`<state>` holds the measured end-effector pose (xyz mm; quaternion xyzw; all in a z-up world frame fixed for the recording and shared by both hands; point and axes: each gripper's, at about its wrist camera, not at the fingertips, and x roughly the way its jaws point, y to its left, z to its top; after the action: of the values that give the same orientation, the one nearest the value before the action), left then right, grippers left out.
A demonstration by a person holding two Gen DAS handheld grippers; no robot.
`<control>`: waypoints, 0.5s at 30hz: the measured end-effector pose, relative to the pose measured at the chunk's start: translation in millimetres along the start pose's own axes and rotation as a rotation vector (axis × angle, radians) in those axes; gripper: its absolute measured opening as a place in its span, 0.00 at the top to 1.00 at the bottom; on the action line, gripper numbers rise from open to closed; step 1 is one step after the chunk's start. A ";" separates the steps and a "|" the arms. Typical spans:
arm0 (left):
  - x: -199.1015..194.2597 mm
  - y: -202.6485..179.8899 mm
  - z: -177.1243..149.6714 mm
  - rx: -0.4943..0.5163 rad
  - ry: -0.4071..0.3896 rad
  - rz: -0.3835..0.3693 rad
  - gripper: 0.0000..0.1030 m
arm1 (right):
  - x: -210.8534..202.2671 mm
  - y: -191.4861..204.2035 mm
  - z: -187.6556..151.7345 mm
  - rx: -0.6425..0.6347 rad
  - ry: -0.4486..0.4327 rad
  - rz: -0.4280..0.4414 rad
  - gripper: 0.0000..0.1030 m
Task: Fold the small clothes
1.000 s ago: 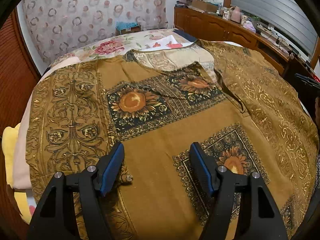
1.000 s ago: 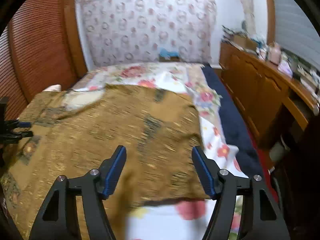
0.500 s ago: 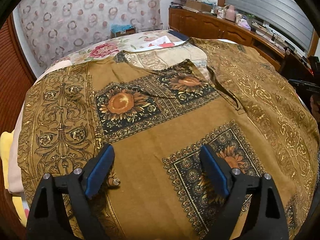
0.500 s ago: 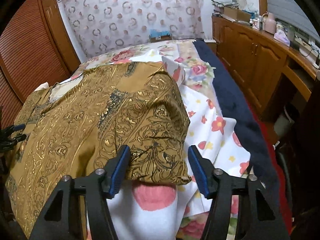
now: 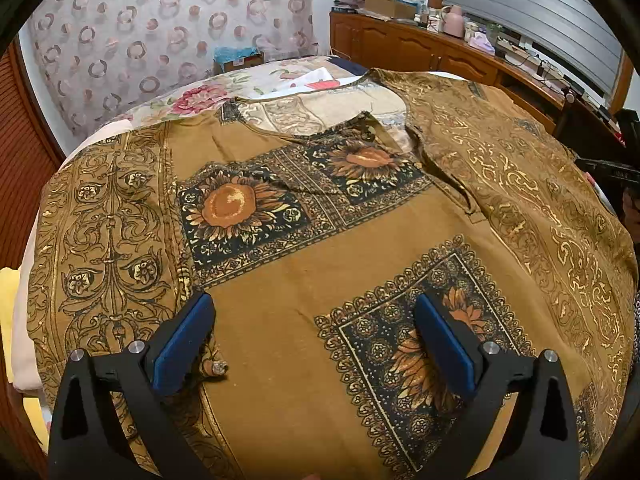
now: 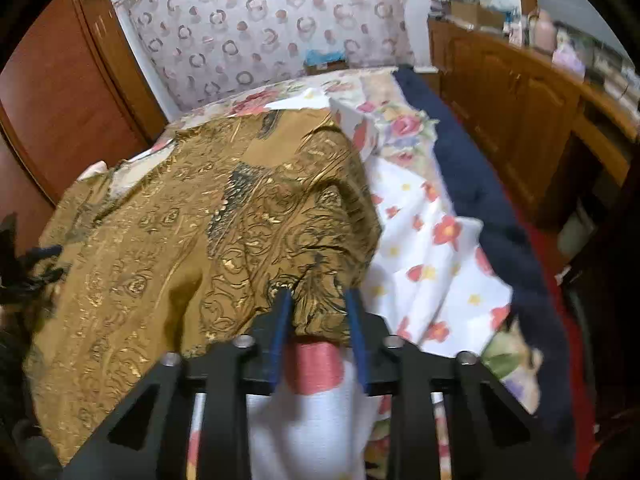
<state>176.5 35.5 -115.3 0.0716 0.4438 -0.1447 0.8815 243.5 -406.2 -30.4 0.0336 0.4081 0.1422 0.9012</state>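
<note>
A brown shirt with gold scrollwork and sunflower squares (image 5: 304, 264) lies spread flat on the bed. My left gripper (image 5: 316, 336) is open wide just above its lower front, holding nothing. In the right wrist view the same shirt (image 6: 192, 236) drapes over the bed's right side. My right gripper (image 6: 320, 300) has closed on the shirt's bunched right edge, with cloth pinched between the blue pads (image 6: 280, 328).
A floral white bedsheet (image 6: 432, 248) and dark blue blanket (image 6: 492, 216) lie to the right of the shirt. A wooden cabinet (image 5: 420, 50) with clutter runs along the right wall. A patterned curtain (image 5: 172, 28) hangs behind the bed. Yellow and pink bedding (image 5: 16, 312) shows at the left.
My right gripper moved down onto the shirt's right edge and closed on it. My left gripper opened wider and drew back a little over the shirt front.
</note>
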 end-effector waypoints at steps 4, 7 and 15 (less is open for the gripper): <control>0.2 -0.1 0.1 0.000 0.001 -0.001 0.01 | -8.2 3.8 2.7 -0.002 -0.034 -0.029 0.94; 0.1 0.1 0.2 -0.001 0.000 0.000 0.01 | -19.5 14.9 8.5 -0.037 -0.095 -0.069 0.94; 0.3 0.2 0.3 0.000 0.000 -0.001 0.01 | -38.2 80.7 19.9 -0.212 -0.233 0.008 0.95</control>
<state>177.0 35.6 -115.3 0.0713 0.4439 -0.1448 0.8814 215.9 -338.7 24.8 -0.0439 0.2831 0.1834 0.9404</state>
